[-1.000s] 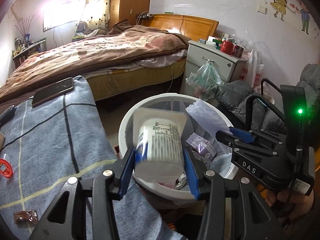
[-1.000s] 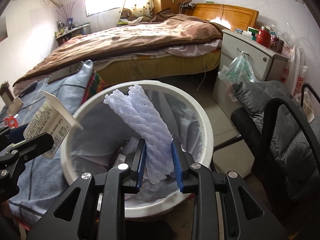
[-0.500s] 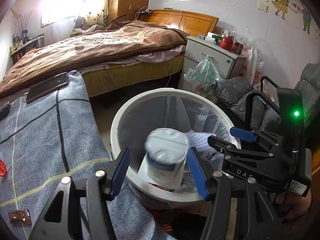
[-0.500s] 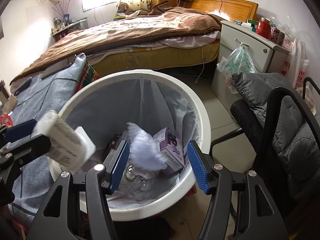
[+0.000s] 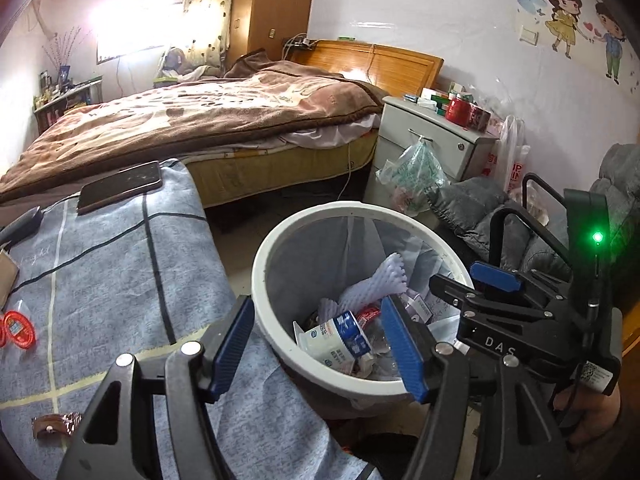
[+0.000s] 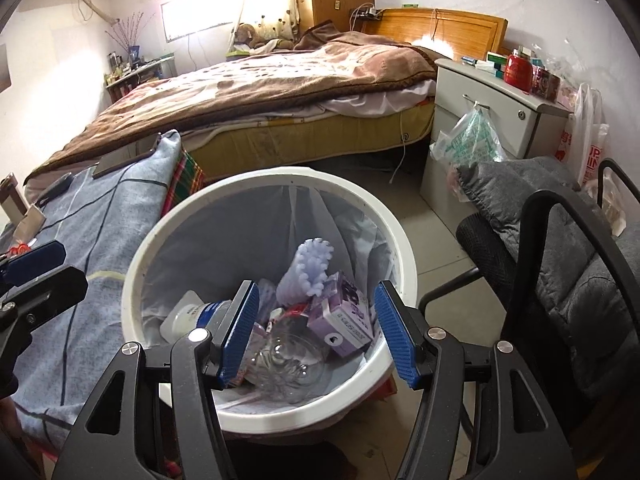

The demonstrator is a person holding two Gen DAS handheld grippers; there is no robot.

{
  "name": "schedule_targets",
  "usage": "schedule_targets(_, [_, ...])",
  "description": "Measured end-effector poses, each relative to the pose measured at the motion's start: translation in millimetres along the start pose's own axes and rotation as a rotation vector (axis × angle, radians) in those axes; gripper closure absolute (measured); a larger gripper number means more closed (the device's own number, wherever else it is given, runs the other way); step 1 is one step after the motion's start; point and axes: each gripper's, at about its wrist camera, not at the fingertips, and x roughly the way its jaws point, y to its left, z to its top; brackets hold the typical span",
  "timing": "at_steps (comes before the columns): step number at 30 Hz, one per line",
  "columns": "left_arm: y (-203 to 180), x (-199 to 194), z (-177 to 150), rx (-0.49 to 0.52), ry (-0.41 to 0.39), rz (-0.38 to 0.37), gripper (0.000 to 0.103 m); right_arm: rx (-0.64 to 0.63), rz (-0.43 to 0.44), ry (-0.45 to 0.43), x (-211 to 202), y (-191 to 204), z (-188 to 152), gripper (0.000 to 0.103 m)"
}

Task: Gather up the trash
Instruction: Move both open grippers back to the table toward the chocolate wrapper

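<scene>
White plastic rims the lined trash bin [image 6: 404,256] over which I hold both claws, each with its blue pads spread wide and gripping nothing. My left claw [image 5: 318,350] hangs above the bin's near edge, and my right claw [image 6: 316,326] hovers over the bin's mouth; in the left wrist view the right claw [image 5: 486,280] sits just past the bin's right rim. Inside the bin lie the trash items: a white and blue yogurt cup [image 5: 334,338] on its side, a ribbed lilac foam sleeve [image 6: 308,272] standing up from the heap, a purple carton [image 6: 346,316] touching the sleeve, and a crumpled clear plastic bottle [image 6: 286,360] nearest my right claw. To the left of the bin a counter under a blue checked cloth [image 5: 100,264] carries a dark phone [image 5: 120,188] at its far end and a red wrapper [image 5: 16,328] near its left edge. Beyond the bin stand a bed with a brown blanket [image 5: 192,116] and a pale nightstand [image 5: 432,140], and a grey padded chair [image 6: 560,264] sits to the bin's right.
</scene>
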Motion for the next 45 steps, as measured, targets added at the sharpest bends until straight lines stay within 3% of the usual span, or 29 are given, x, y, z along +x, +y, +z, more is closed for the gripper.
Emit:
schedule_targets(10, [18,-20,-9,-0.037,-0.024,0.028,0.035,-0.005,0.021,-0.048,-14,11,0,0.041])
schedule_targets(17, [48,-38,-20,-0.094,-0.045,0.073,0.035,-0.033,0.094,-0.073,-20,30,1,0.041])
schedule_targets(36, [135,-96,-57,-0.197,-0.085,0.271,0.035,-0.222,0.277,-0.074,-25,117,-12,0.041])
schedule_targets(45, [173,-118,-73,-0.257,-0.093,0.323,0.035,-0.335,0.372,-0.064,-28,163,-23,0.041])
